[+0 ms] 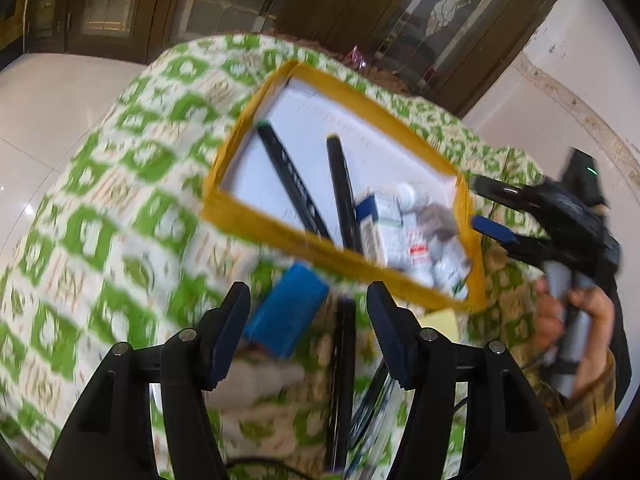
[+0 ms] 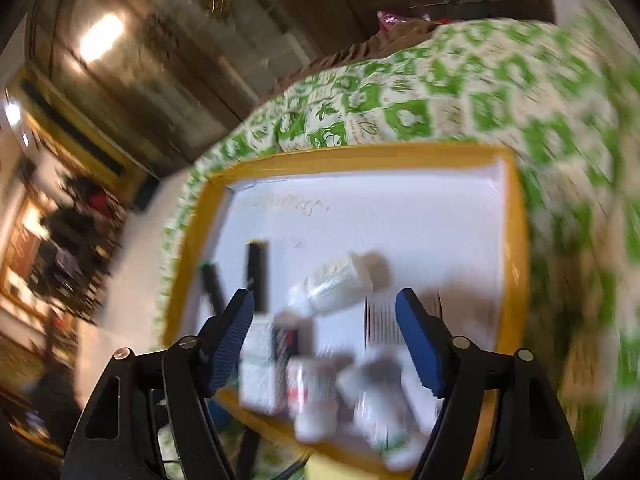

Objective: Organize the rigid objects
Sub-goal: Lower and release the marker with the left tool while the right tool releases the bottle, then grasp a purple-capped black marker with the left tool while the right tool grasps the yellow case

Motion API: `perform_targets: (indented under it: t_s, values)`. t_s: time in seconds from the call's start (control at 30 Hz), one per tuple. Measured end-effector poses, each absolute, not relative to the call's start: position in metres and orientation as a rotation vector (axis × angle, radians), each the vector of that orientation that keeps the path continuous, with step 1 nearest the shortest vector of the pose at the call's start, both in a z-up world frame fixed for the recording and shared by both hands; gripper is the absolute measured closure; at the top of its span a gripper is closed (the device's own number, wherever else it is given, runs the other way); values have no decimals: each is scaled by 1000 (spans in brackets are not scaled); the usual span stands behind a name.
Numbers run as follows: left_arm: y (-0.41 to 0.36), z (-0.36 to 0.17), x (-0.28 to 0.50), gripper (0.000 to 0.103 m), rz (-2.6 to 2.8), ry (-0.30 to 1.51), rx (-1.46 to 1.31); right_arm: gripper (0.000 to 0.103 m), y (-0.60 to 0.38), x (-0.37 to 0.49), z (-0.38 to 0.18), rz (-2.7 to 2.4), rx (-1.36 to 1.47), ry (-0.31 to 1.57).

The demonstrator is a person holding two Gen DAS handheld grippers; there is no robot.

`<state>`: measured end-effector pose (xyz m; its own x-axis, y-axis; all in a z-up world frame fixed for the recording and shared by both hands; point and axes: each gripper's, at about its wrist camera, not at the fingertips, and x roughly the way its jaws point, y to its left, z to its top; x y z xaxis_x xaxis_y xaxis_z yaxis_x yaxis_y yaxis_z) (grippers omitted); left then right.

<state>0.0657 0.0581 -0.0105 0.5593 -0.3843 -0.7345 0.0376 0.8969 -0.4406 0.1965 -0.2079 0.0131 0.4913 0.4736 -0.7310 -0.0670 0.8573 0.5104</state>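
trays: 1 | black pens in tray: 2 | blue boxes: 1

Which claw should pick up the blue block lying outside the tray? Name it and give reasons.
Left. The left claw is open, with the blue block right between its fingers. The right claw is open over the tray.

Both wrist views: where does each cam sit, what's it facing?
Left wrist: on the left hand-held gripper, angled down past a blue block at the yellow-rimmed tray; own open fingers, right hand-held gripper and hand show.
Right wrist: on the right hand-held gripper, over the tray's bottles; own fingers only.
Shared: tray, green-patterned cloth.
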Motion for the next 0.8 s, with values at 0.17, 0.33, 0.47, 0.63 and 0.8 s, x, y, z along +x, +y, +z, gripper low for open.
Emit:
perform_targets:
  t_s: [0.17,0.33,0.47,0.63,0.8]
  values:
    - [43,-8,56,43,-281,946,-367,25,-231,123,5,383,590,1015]
    - [6,-21,47,44,-337,1000,-258,25,-234,84,-15,373,564,1112]
    - [-28,-37,43,53,-328,1054,-66,25,-241,82,-23,362,631,1124]
    - [-38,-42,37,65,-291,1074,-11,25,-235,74,-22,369,583,1134]
    - [-26,-42,37,65,-255,1080,-71,25,-229,70,-29,379,554,1154]
